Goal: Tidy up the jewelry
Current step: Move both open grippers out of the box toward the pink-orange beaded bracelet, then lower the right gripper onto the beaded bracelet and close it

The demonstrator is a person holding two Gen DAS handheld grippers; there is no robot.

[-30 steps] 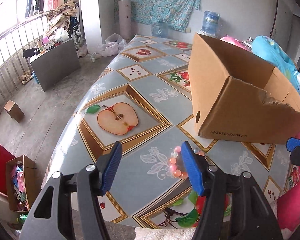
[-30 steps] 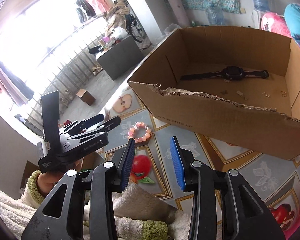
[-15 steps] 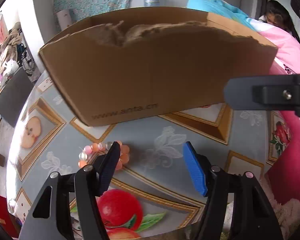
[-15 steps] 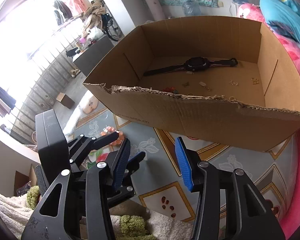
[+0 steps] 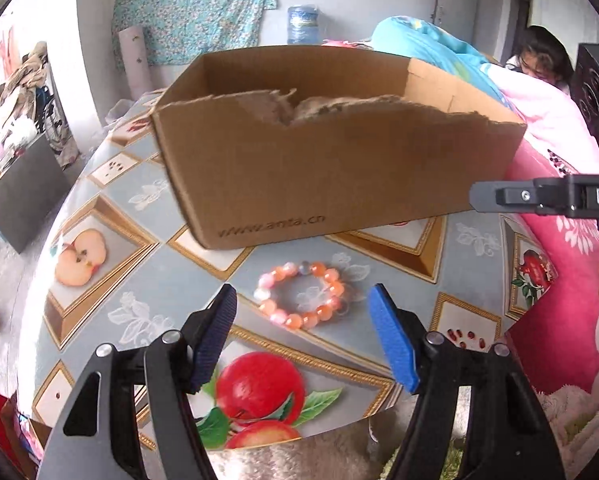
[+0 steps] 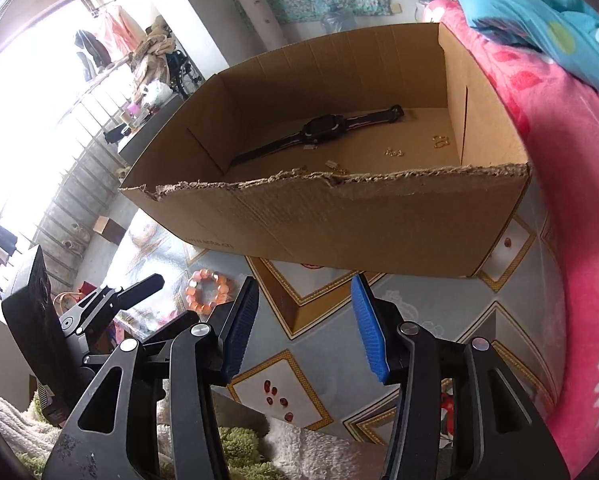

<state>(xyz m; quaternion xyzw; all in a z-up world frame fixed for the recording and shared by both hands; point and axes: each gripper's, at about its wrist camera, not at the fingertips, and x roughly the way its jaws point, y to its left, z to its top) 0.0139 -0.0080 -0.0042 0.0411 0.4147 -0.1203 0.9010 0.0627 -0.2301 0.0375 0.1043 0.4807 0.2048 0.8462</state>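
One piece is lying outside the container as far as we are seeing: the pink and orange beaded bracelet [image 5: 302, 295] is resting flat on the fruit-patterned tablecloth [image 5: 139, 200], just in front of the torn-edged brown cardboard box [image 5: 339, 168] and apart from it. We are holding the left gripper [image 5: 301, 334] over the near side of that bracelet, its blue-padded jaws opening with the beads showing between the tips, though no pad is pressing on them. We are keeping the right gripper [image 6: 303, 322] beside it, jaws parted and empty, aimed at the cloth below the box's front wall. Inside the box, the black wristwatch [image 6: 319, 132] is lying stretched out on the floor, and a few small gold-coloured pieces [image 6: 393, 153] are scattered near it, too small for us to name. So we are judging the sorting partly done: the watch and small items are in, and the bracelet is waiting to be lifted over the torn edge.
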